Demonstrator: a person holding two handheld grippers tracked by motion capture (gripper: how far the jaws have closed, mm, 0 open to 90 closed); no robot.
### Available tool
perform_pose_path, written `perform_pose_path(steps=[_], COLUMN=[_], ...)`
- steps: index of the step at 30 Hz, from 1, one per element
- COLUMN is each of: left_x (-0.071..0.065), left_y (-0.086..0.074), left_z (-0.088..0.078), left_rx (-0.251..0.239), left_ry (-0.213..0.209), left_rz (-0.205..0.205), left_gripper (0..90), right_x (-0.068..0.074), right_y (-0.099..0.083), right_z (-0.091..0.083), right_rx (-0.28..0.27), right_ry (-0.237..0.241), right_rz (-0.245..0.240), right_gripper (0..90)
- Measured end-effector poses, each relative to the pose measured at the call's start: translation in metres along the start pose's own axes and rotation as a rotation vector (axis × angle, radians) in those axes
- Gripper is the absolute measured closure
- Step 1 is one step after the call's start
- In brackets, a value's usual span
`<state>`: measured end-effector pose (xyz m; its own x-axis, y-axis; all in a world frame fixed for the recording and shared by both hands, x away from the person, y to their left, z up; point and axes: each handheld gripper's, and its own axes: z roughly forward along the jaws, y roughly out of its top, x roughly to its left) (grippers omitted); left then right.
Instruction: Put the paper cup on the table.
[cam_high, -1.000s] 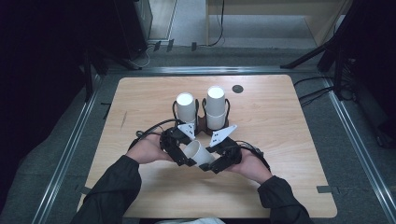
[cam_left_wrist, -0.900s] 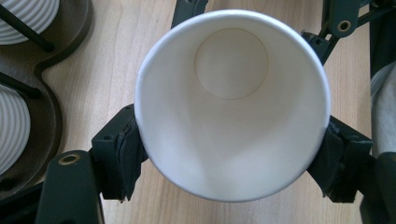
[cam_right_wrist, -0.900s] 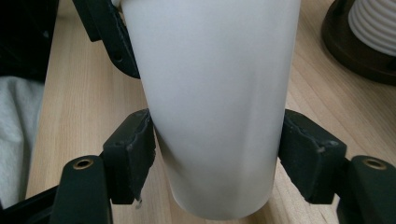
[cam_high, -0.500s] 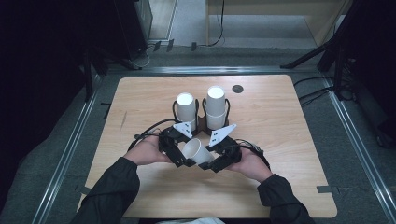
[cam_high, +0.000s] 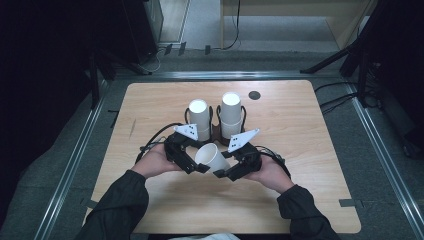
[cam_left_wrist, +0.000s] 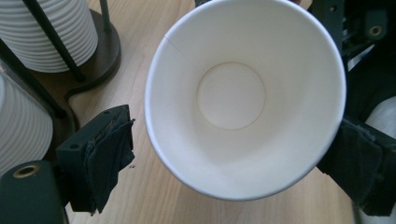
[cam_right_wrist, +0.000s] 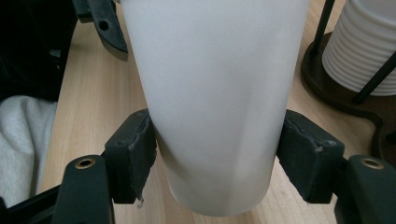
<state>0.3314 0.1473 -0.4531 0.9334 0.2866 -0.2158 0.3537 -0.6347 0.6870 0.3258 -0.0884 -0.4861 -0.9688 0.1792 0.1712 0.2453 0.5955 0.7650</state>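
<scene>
Since a second ago the left gripper (cam_high: 199, 167) has been spreading its jaws off the white paper cup (cam_high: 212, 157), while the right gripper (cam_high: 223, 171) has been closing in on it; the hands have hardly shifted. The cup now lies tilted between the two grippers, near the middle of the table (cam_high: 310, 145), pinched at its narrow base by the right gripper's pads (cam_right_wrist: 133, 156). The left gripper's jaws stand spread round the rim, the left pad (cam_left_wrist: 109, 154) clear of it, and just beyond are two cup stacks (cam_high: 199, 119) in a dark holder (cam_high: 216, 131).
</scene>
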Motion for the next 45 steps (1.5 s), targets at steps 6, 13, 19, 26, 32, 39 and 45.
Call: perform_pose_path(steps=[6,13,19,26,32,39,45], left_x=[-0.0007,-0.0043,-0.0061,-0.0075,-0.0093,-0.0064,-0.0089], left_y=[-0.0023,-0.0030,-0.0020,-0.0010,-0.0019,-0.0029,-0.0020], left_z=[-0.0037,-0.0042,-0.0066,-0.0051,-0.0043,-0.0038,-0.0050], left_rx=[-0.047,-0.083,-0.134,-0.175,-0.199,-0.195,-0.188], left_ry=[-0.002,0.009,0.000,-0.013,-0.024,-0.067,-0.056], left_rz=[-0.021,-0.035,-0.045,-0.057,-0.054,-0.066,-0.052], left_gripper=[8.5,8.5,8.5,8.6,14.0,20.5,23.1], right_x=[-0.0011,-0.0009,-0.0010,0.0004,-0.0002,-0.0007,-0.0005], right_y=[0.0044,0.0065,0.0083,0.0101,0.0103,0.0102,0.0104], right_z=[-0.0035,-0.0055,-0.0085,-0.0069,-0.0068,-0.0083,-0.0088], right_rx=[-0.030,-0.030,-0.060,-0.082,-0.100,-0.106,-0.107], right_ry=[0.011,0.027,0.044,0.058,0.075,0.079,0.084], right_rz=[-0.004,-0.001,0.006,0.018,0.028,0.036,0.033], right_gripper=[31.7,31.7,31.7,31.7,31.7,31.9,32.0])
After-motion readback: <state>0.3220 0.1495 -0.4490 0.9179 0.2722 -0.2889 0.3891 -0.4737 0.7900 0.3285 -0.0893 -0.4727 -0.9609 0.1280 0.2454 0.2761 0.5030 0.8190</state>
